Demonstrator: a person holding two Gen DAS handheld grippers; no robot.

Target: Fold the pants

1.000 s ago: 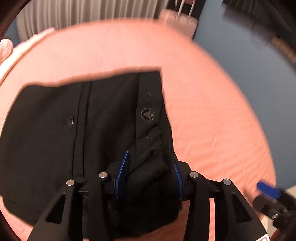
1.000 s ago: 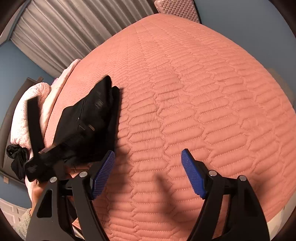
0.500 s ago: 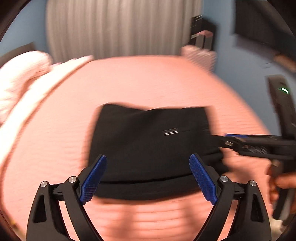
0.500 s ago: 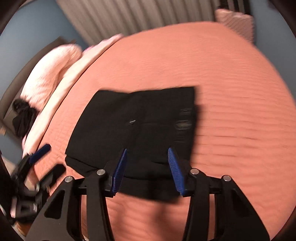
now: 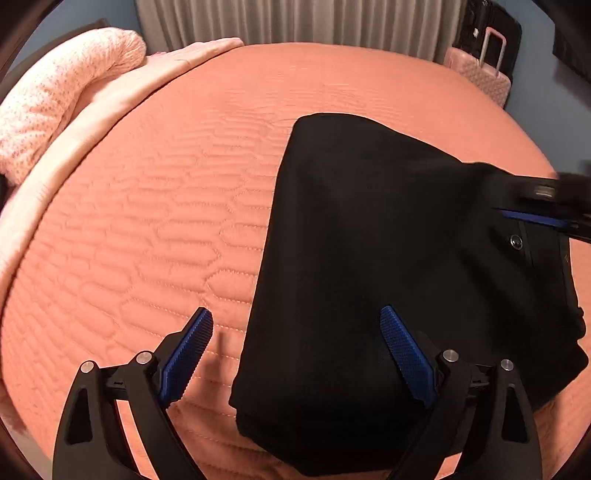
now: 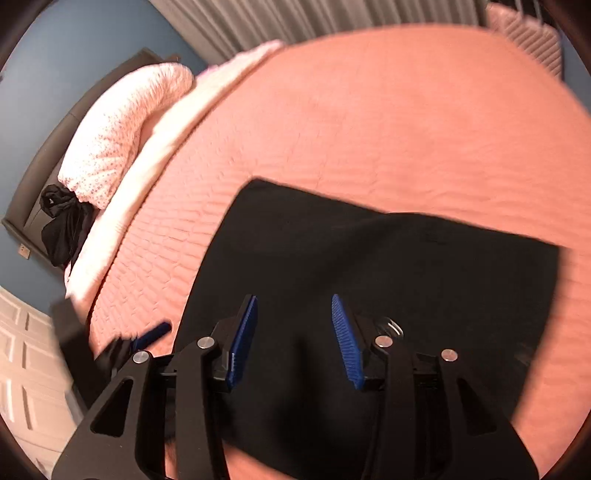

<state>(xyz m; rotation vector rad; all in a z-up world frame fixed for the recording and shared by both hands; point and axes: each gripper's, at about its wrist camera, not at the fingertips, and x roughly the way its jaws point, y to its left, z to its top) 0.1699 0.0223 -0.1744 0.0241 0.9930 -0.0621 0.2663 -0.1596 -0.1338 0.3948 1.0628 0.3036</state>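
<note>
Black pants (image 5: pixel 388 258) lie folded into a compact rectangle on the salmon quilted bed (image 5: pixel 166 221). A metal button (image 5: pixel 516 240) shows near their right edge. My left gripper (image 5: pixel 295 350) is open and empty, hovering over the pants' near left edge. My right gripper (image 6: pixel 293 338) is open and empty, low over the pants (image 6: pixel 369 258). It also shows at the right edge of the left wrist view (image 5: pixel 535 218). The left gripper shows blurred at the lower left of the right wrist view (image 6: pixel 147 338).
Pink pillows (image 5: pixel 55 92) and a pale folded sheet (image 5: pixel 74 140) lie at the bed's left side. A pink suitcase (image 5: pixel 480 70) stands beyond the far right corner. Grey curtains (image 5: pixel 295 18) hang behind. Dark clothes (image 6: pixel 62 225) lie by the headboard.
My left gripper let go of the pants and opened wide, then shifted left. My right gripper came over the folded pants and its jaws narrowed. The pants now lie folded flat.
</note>
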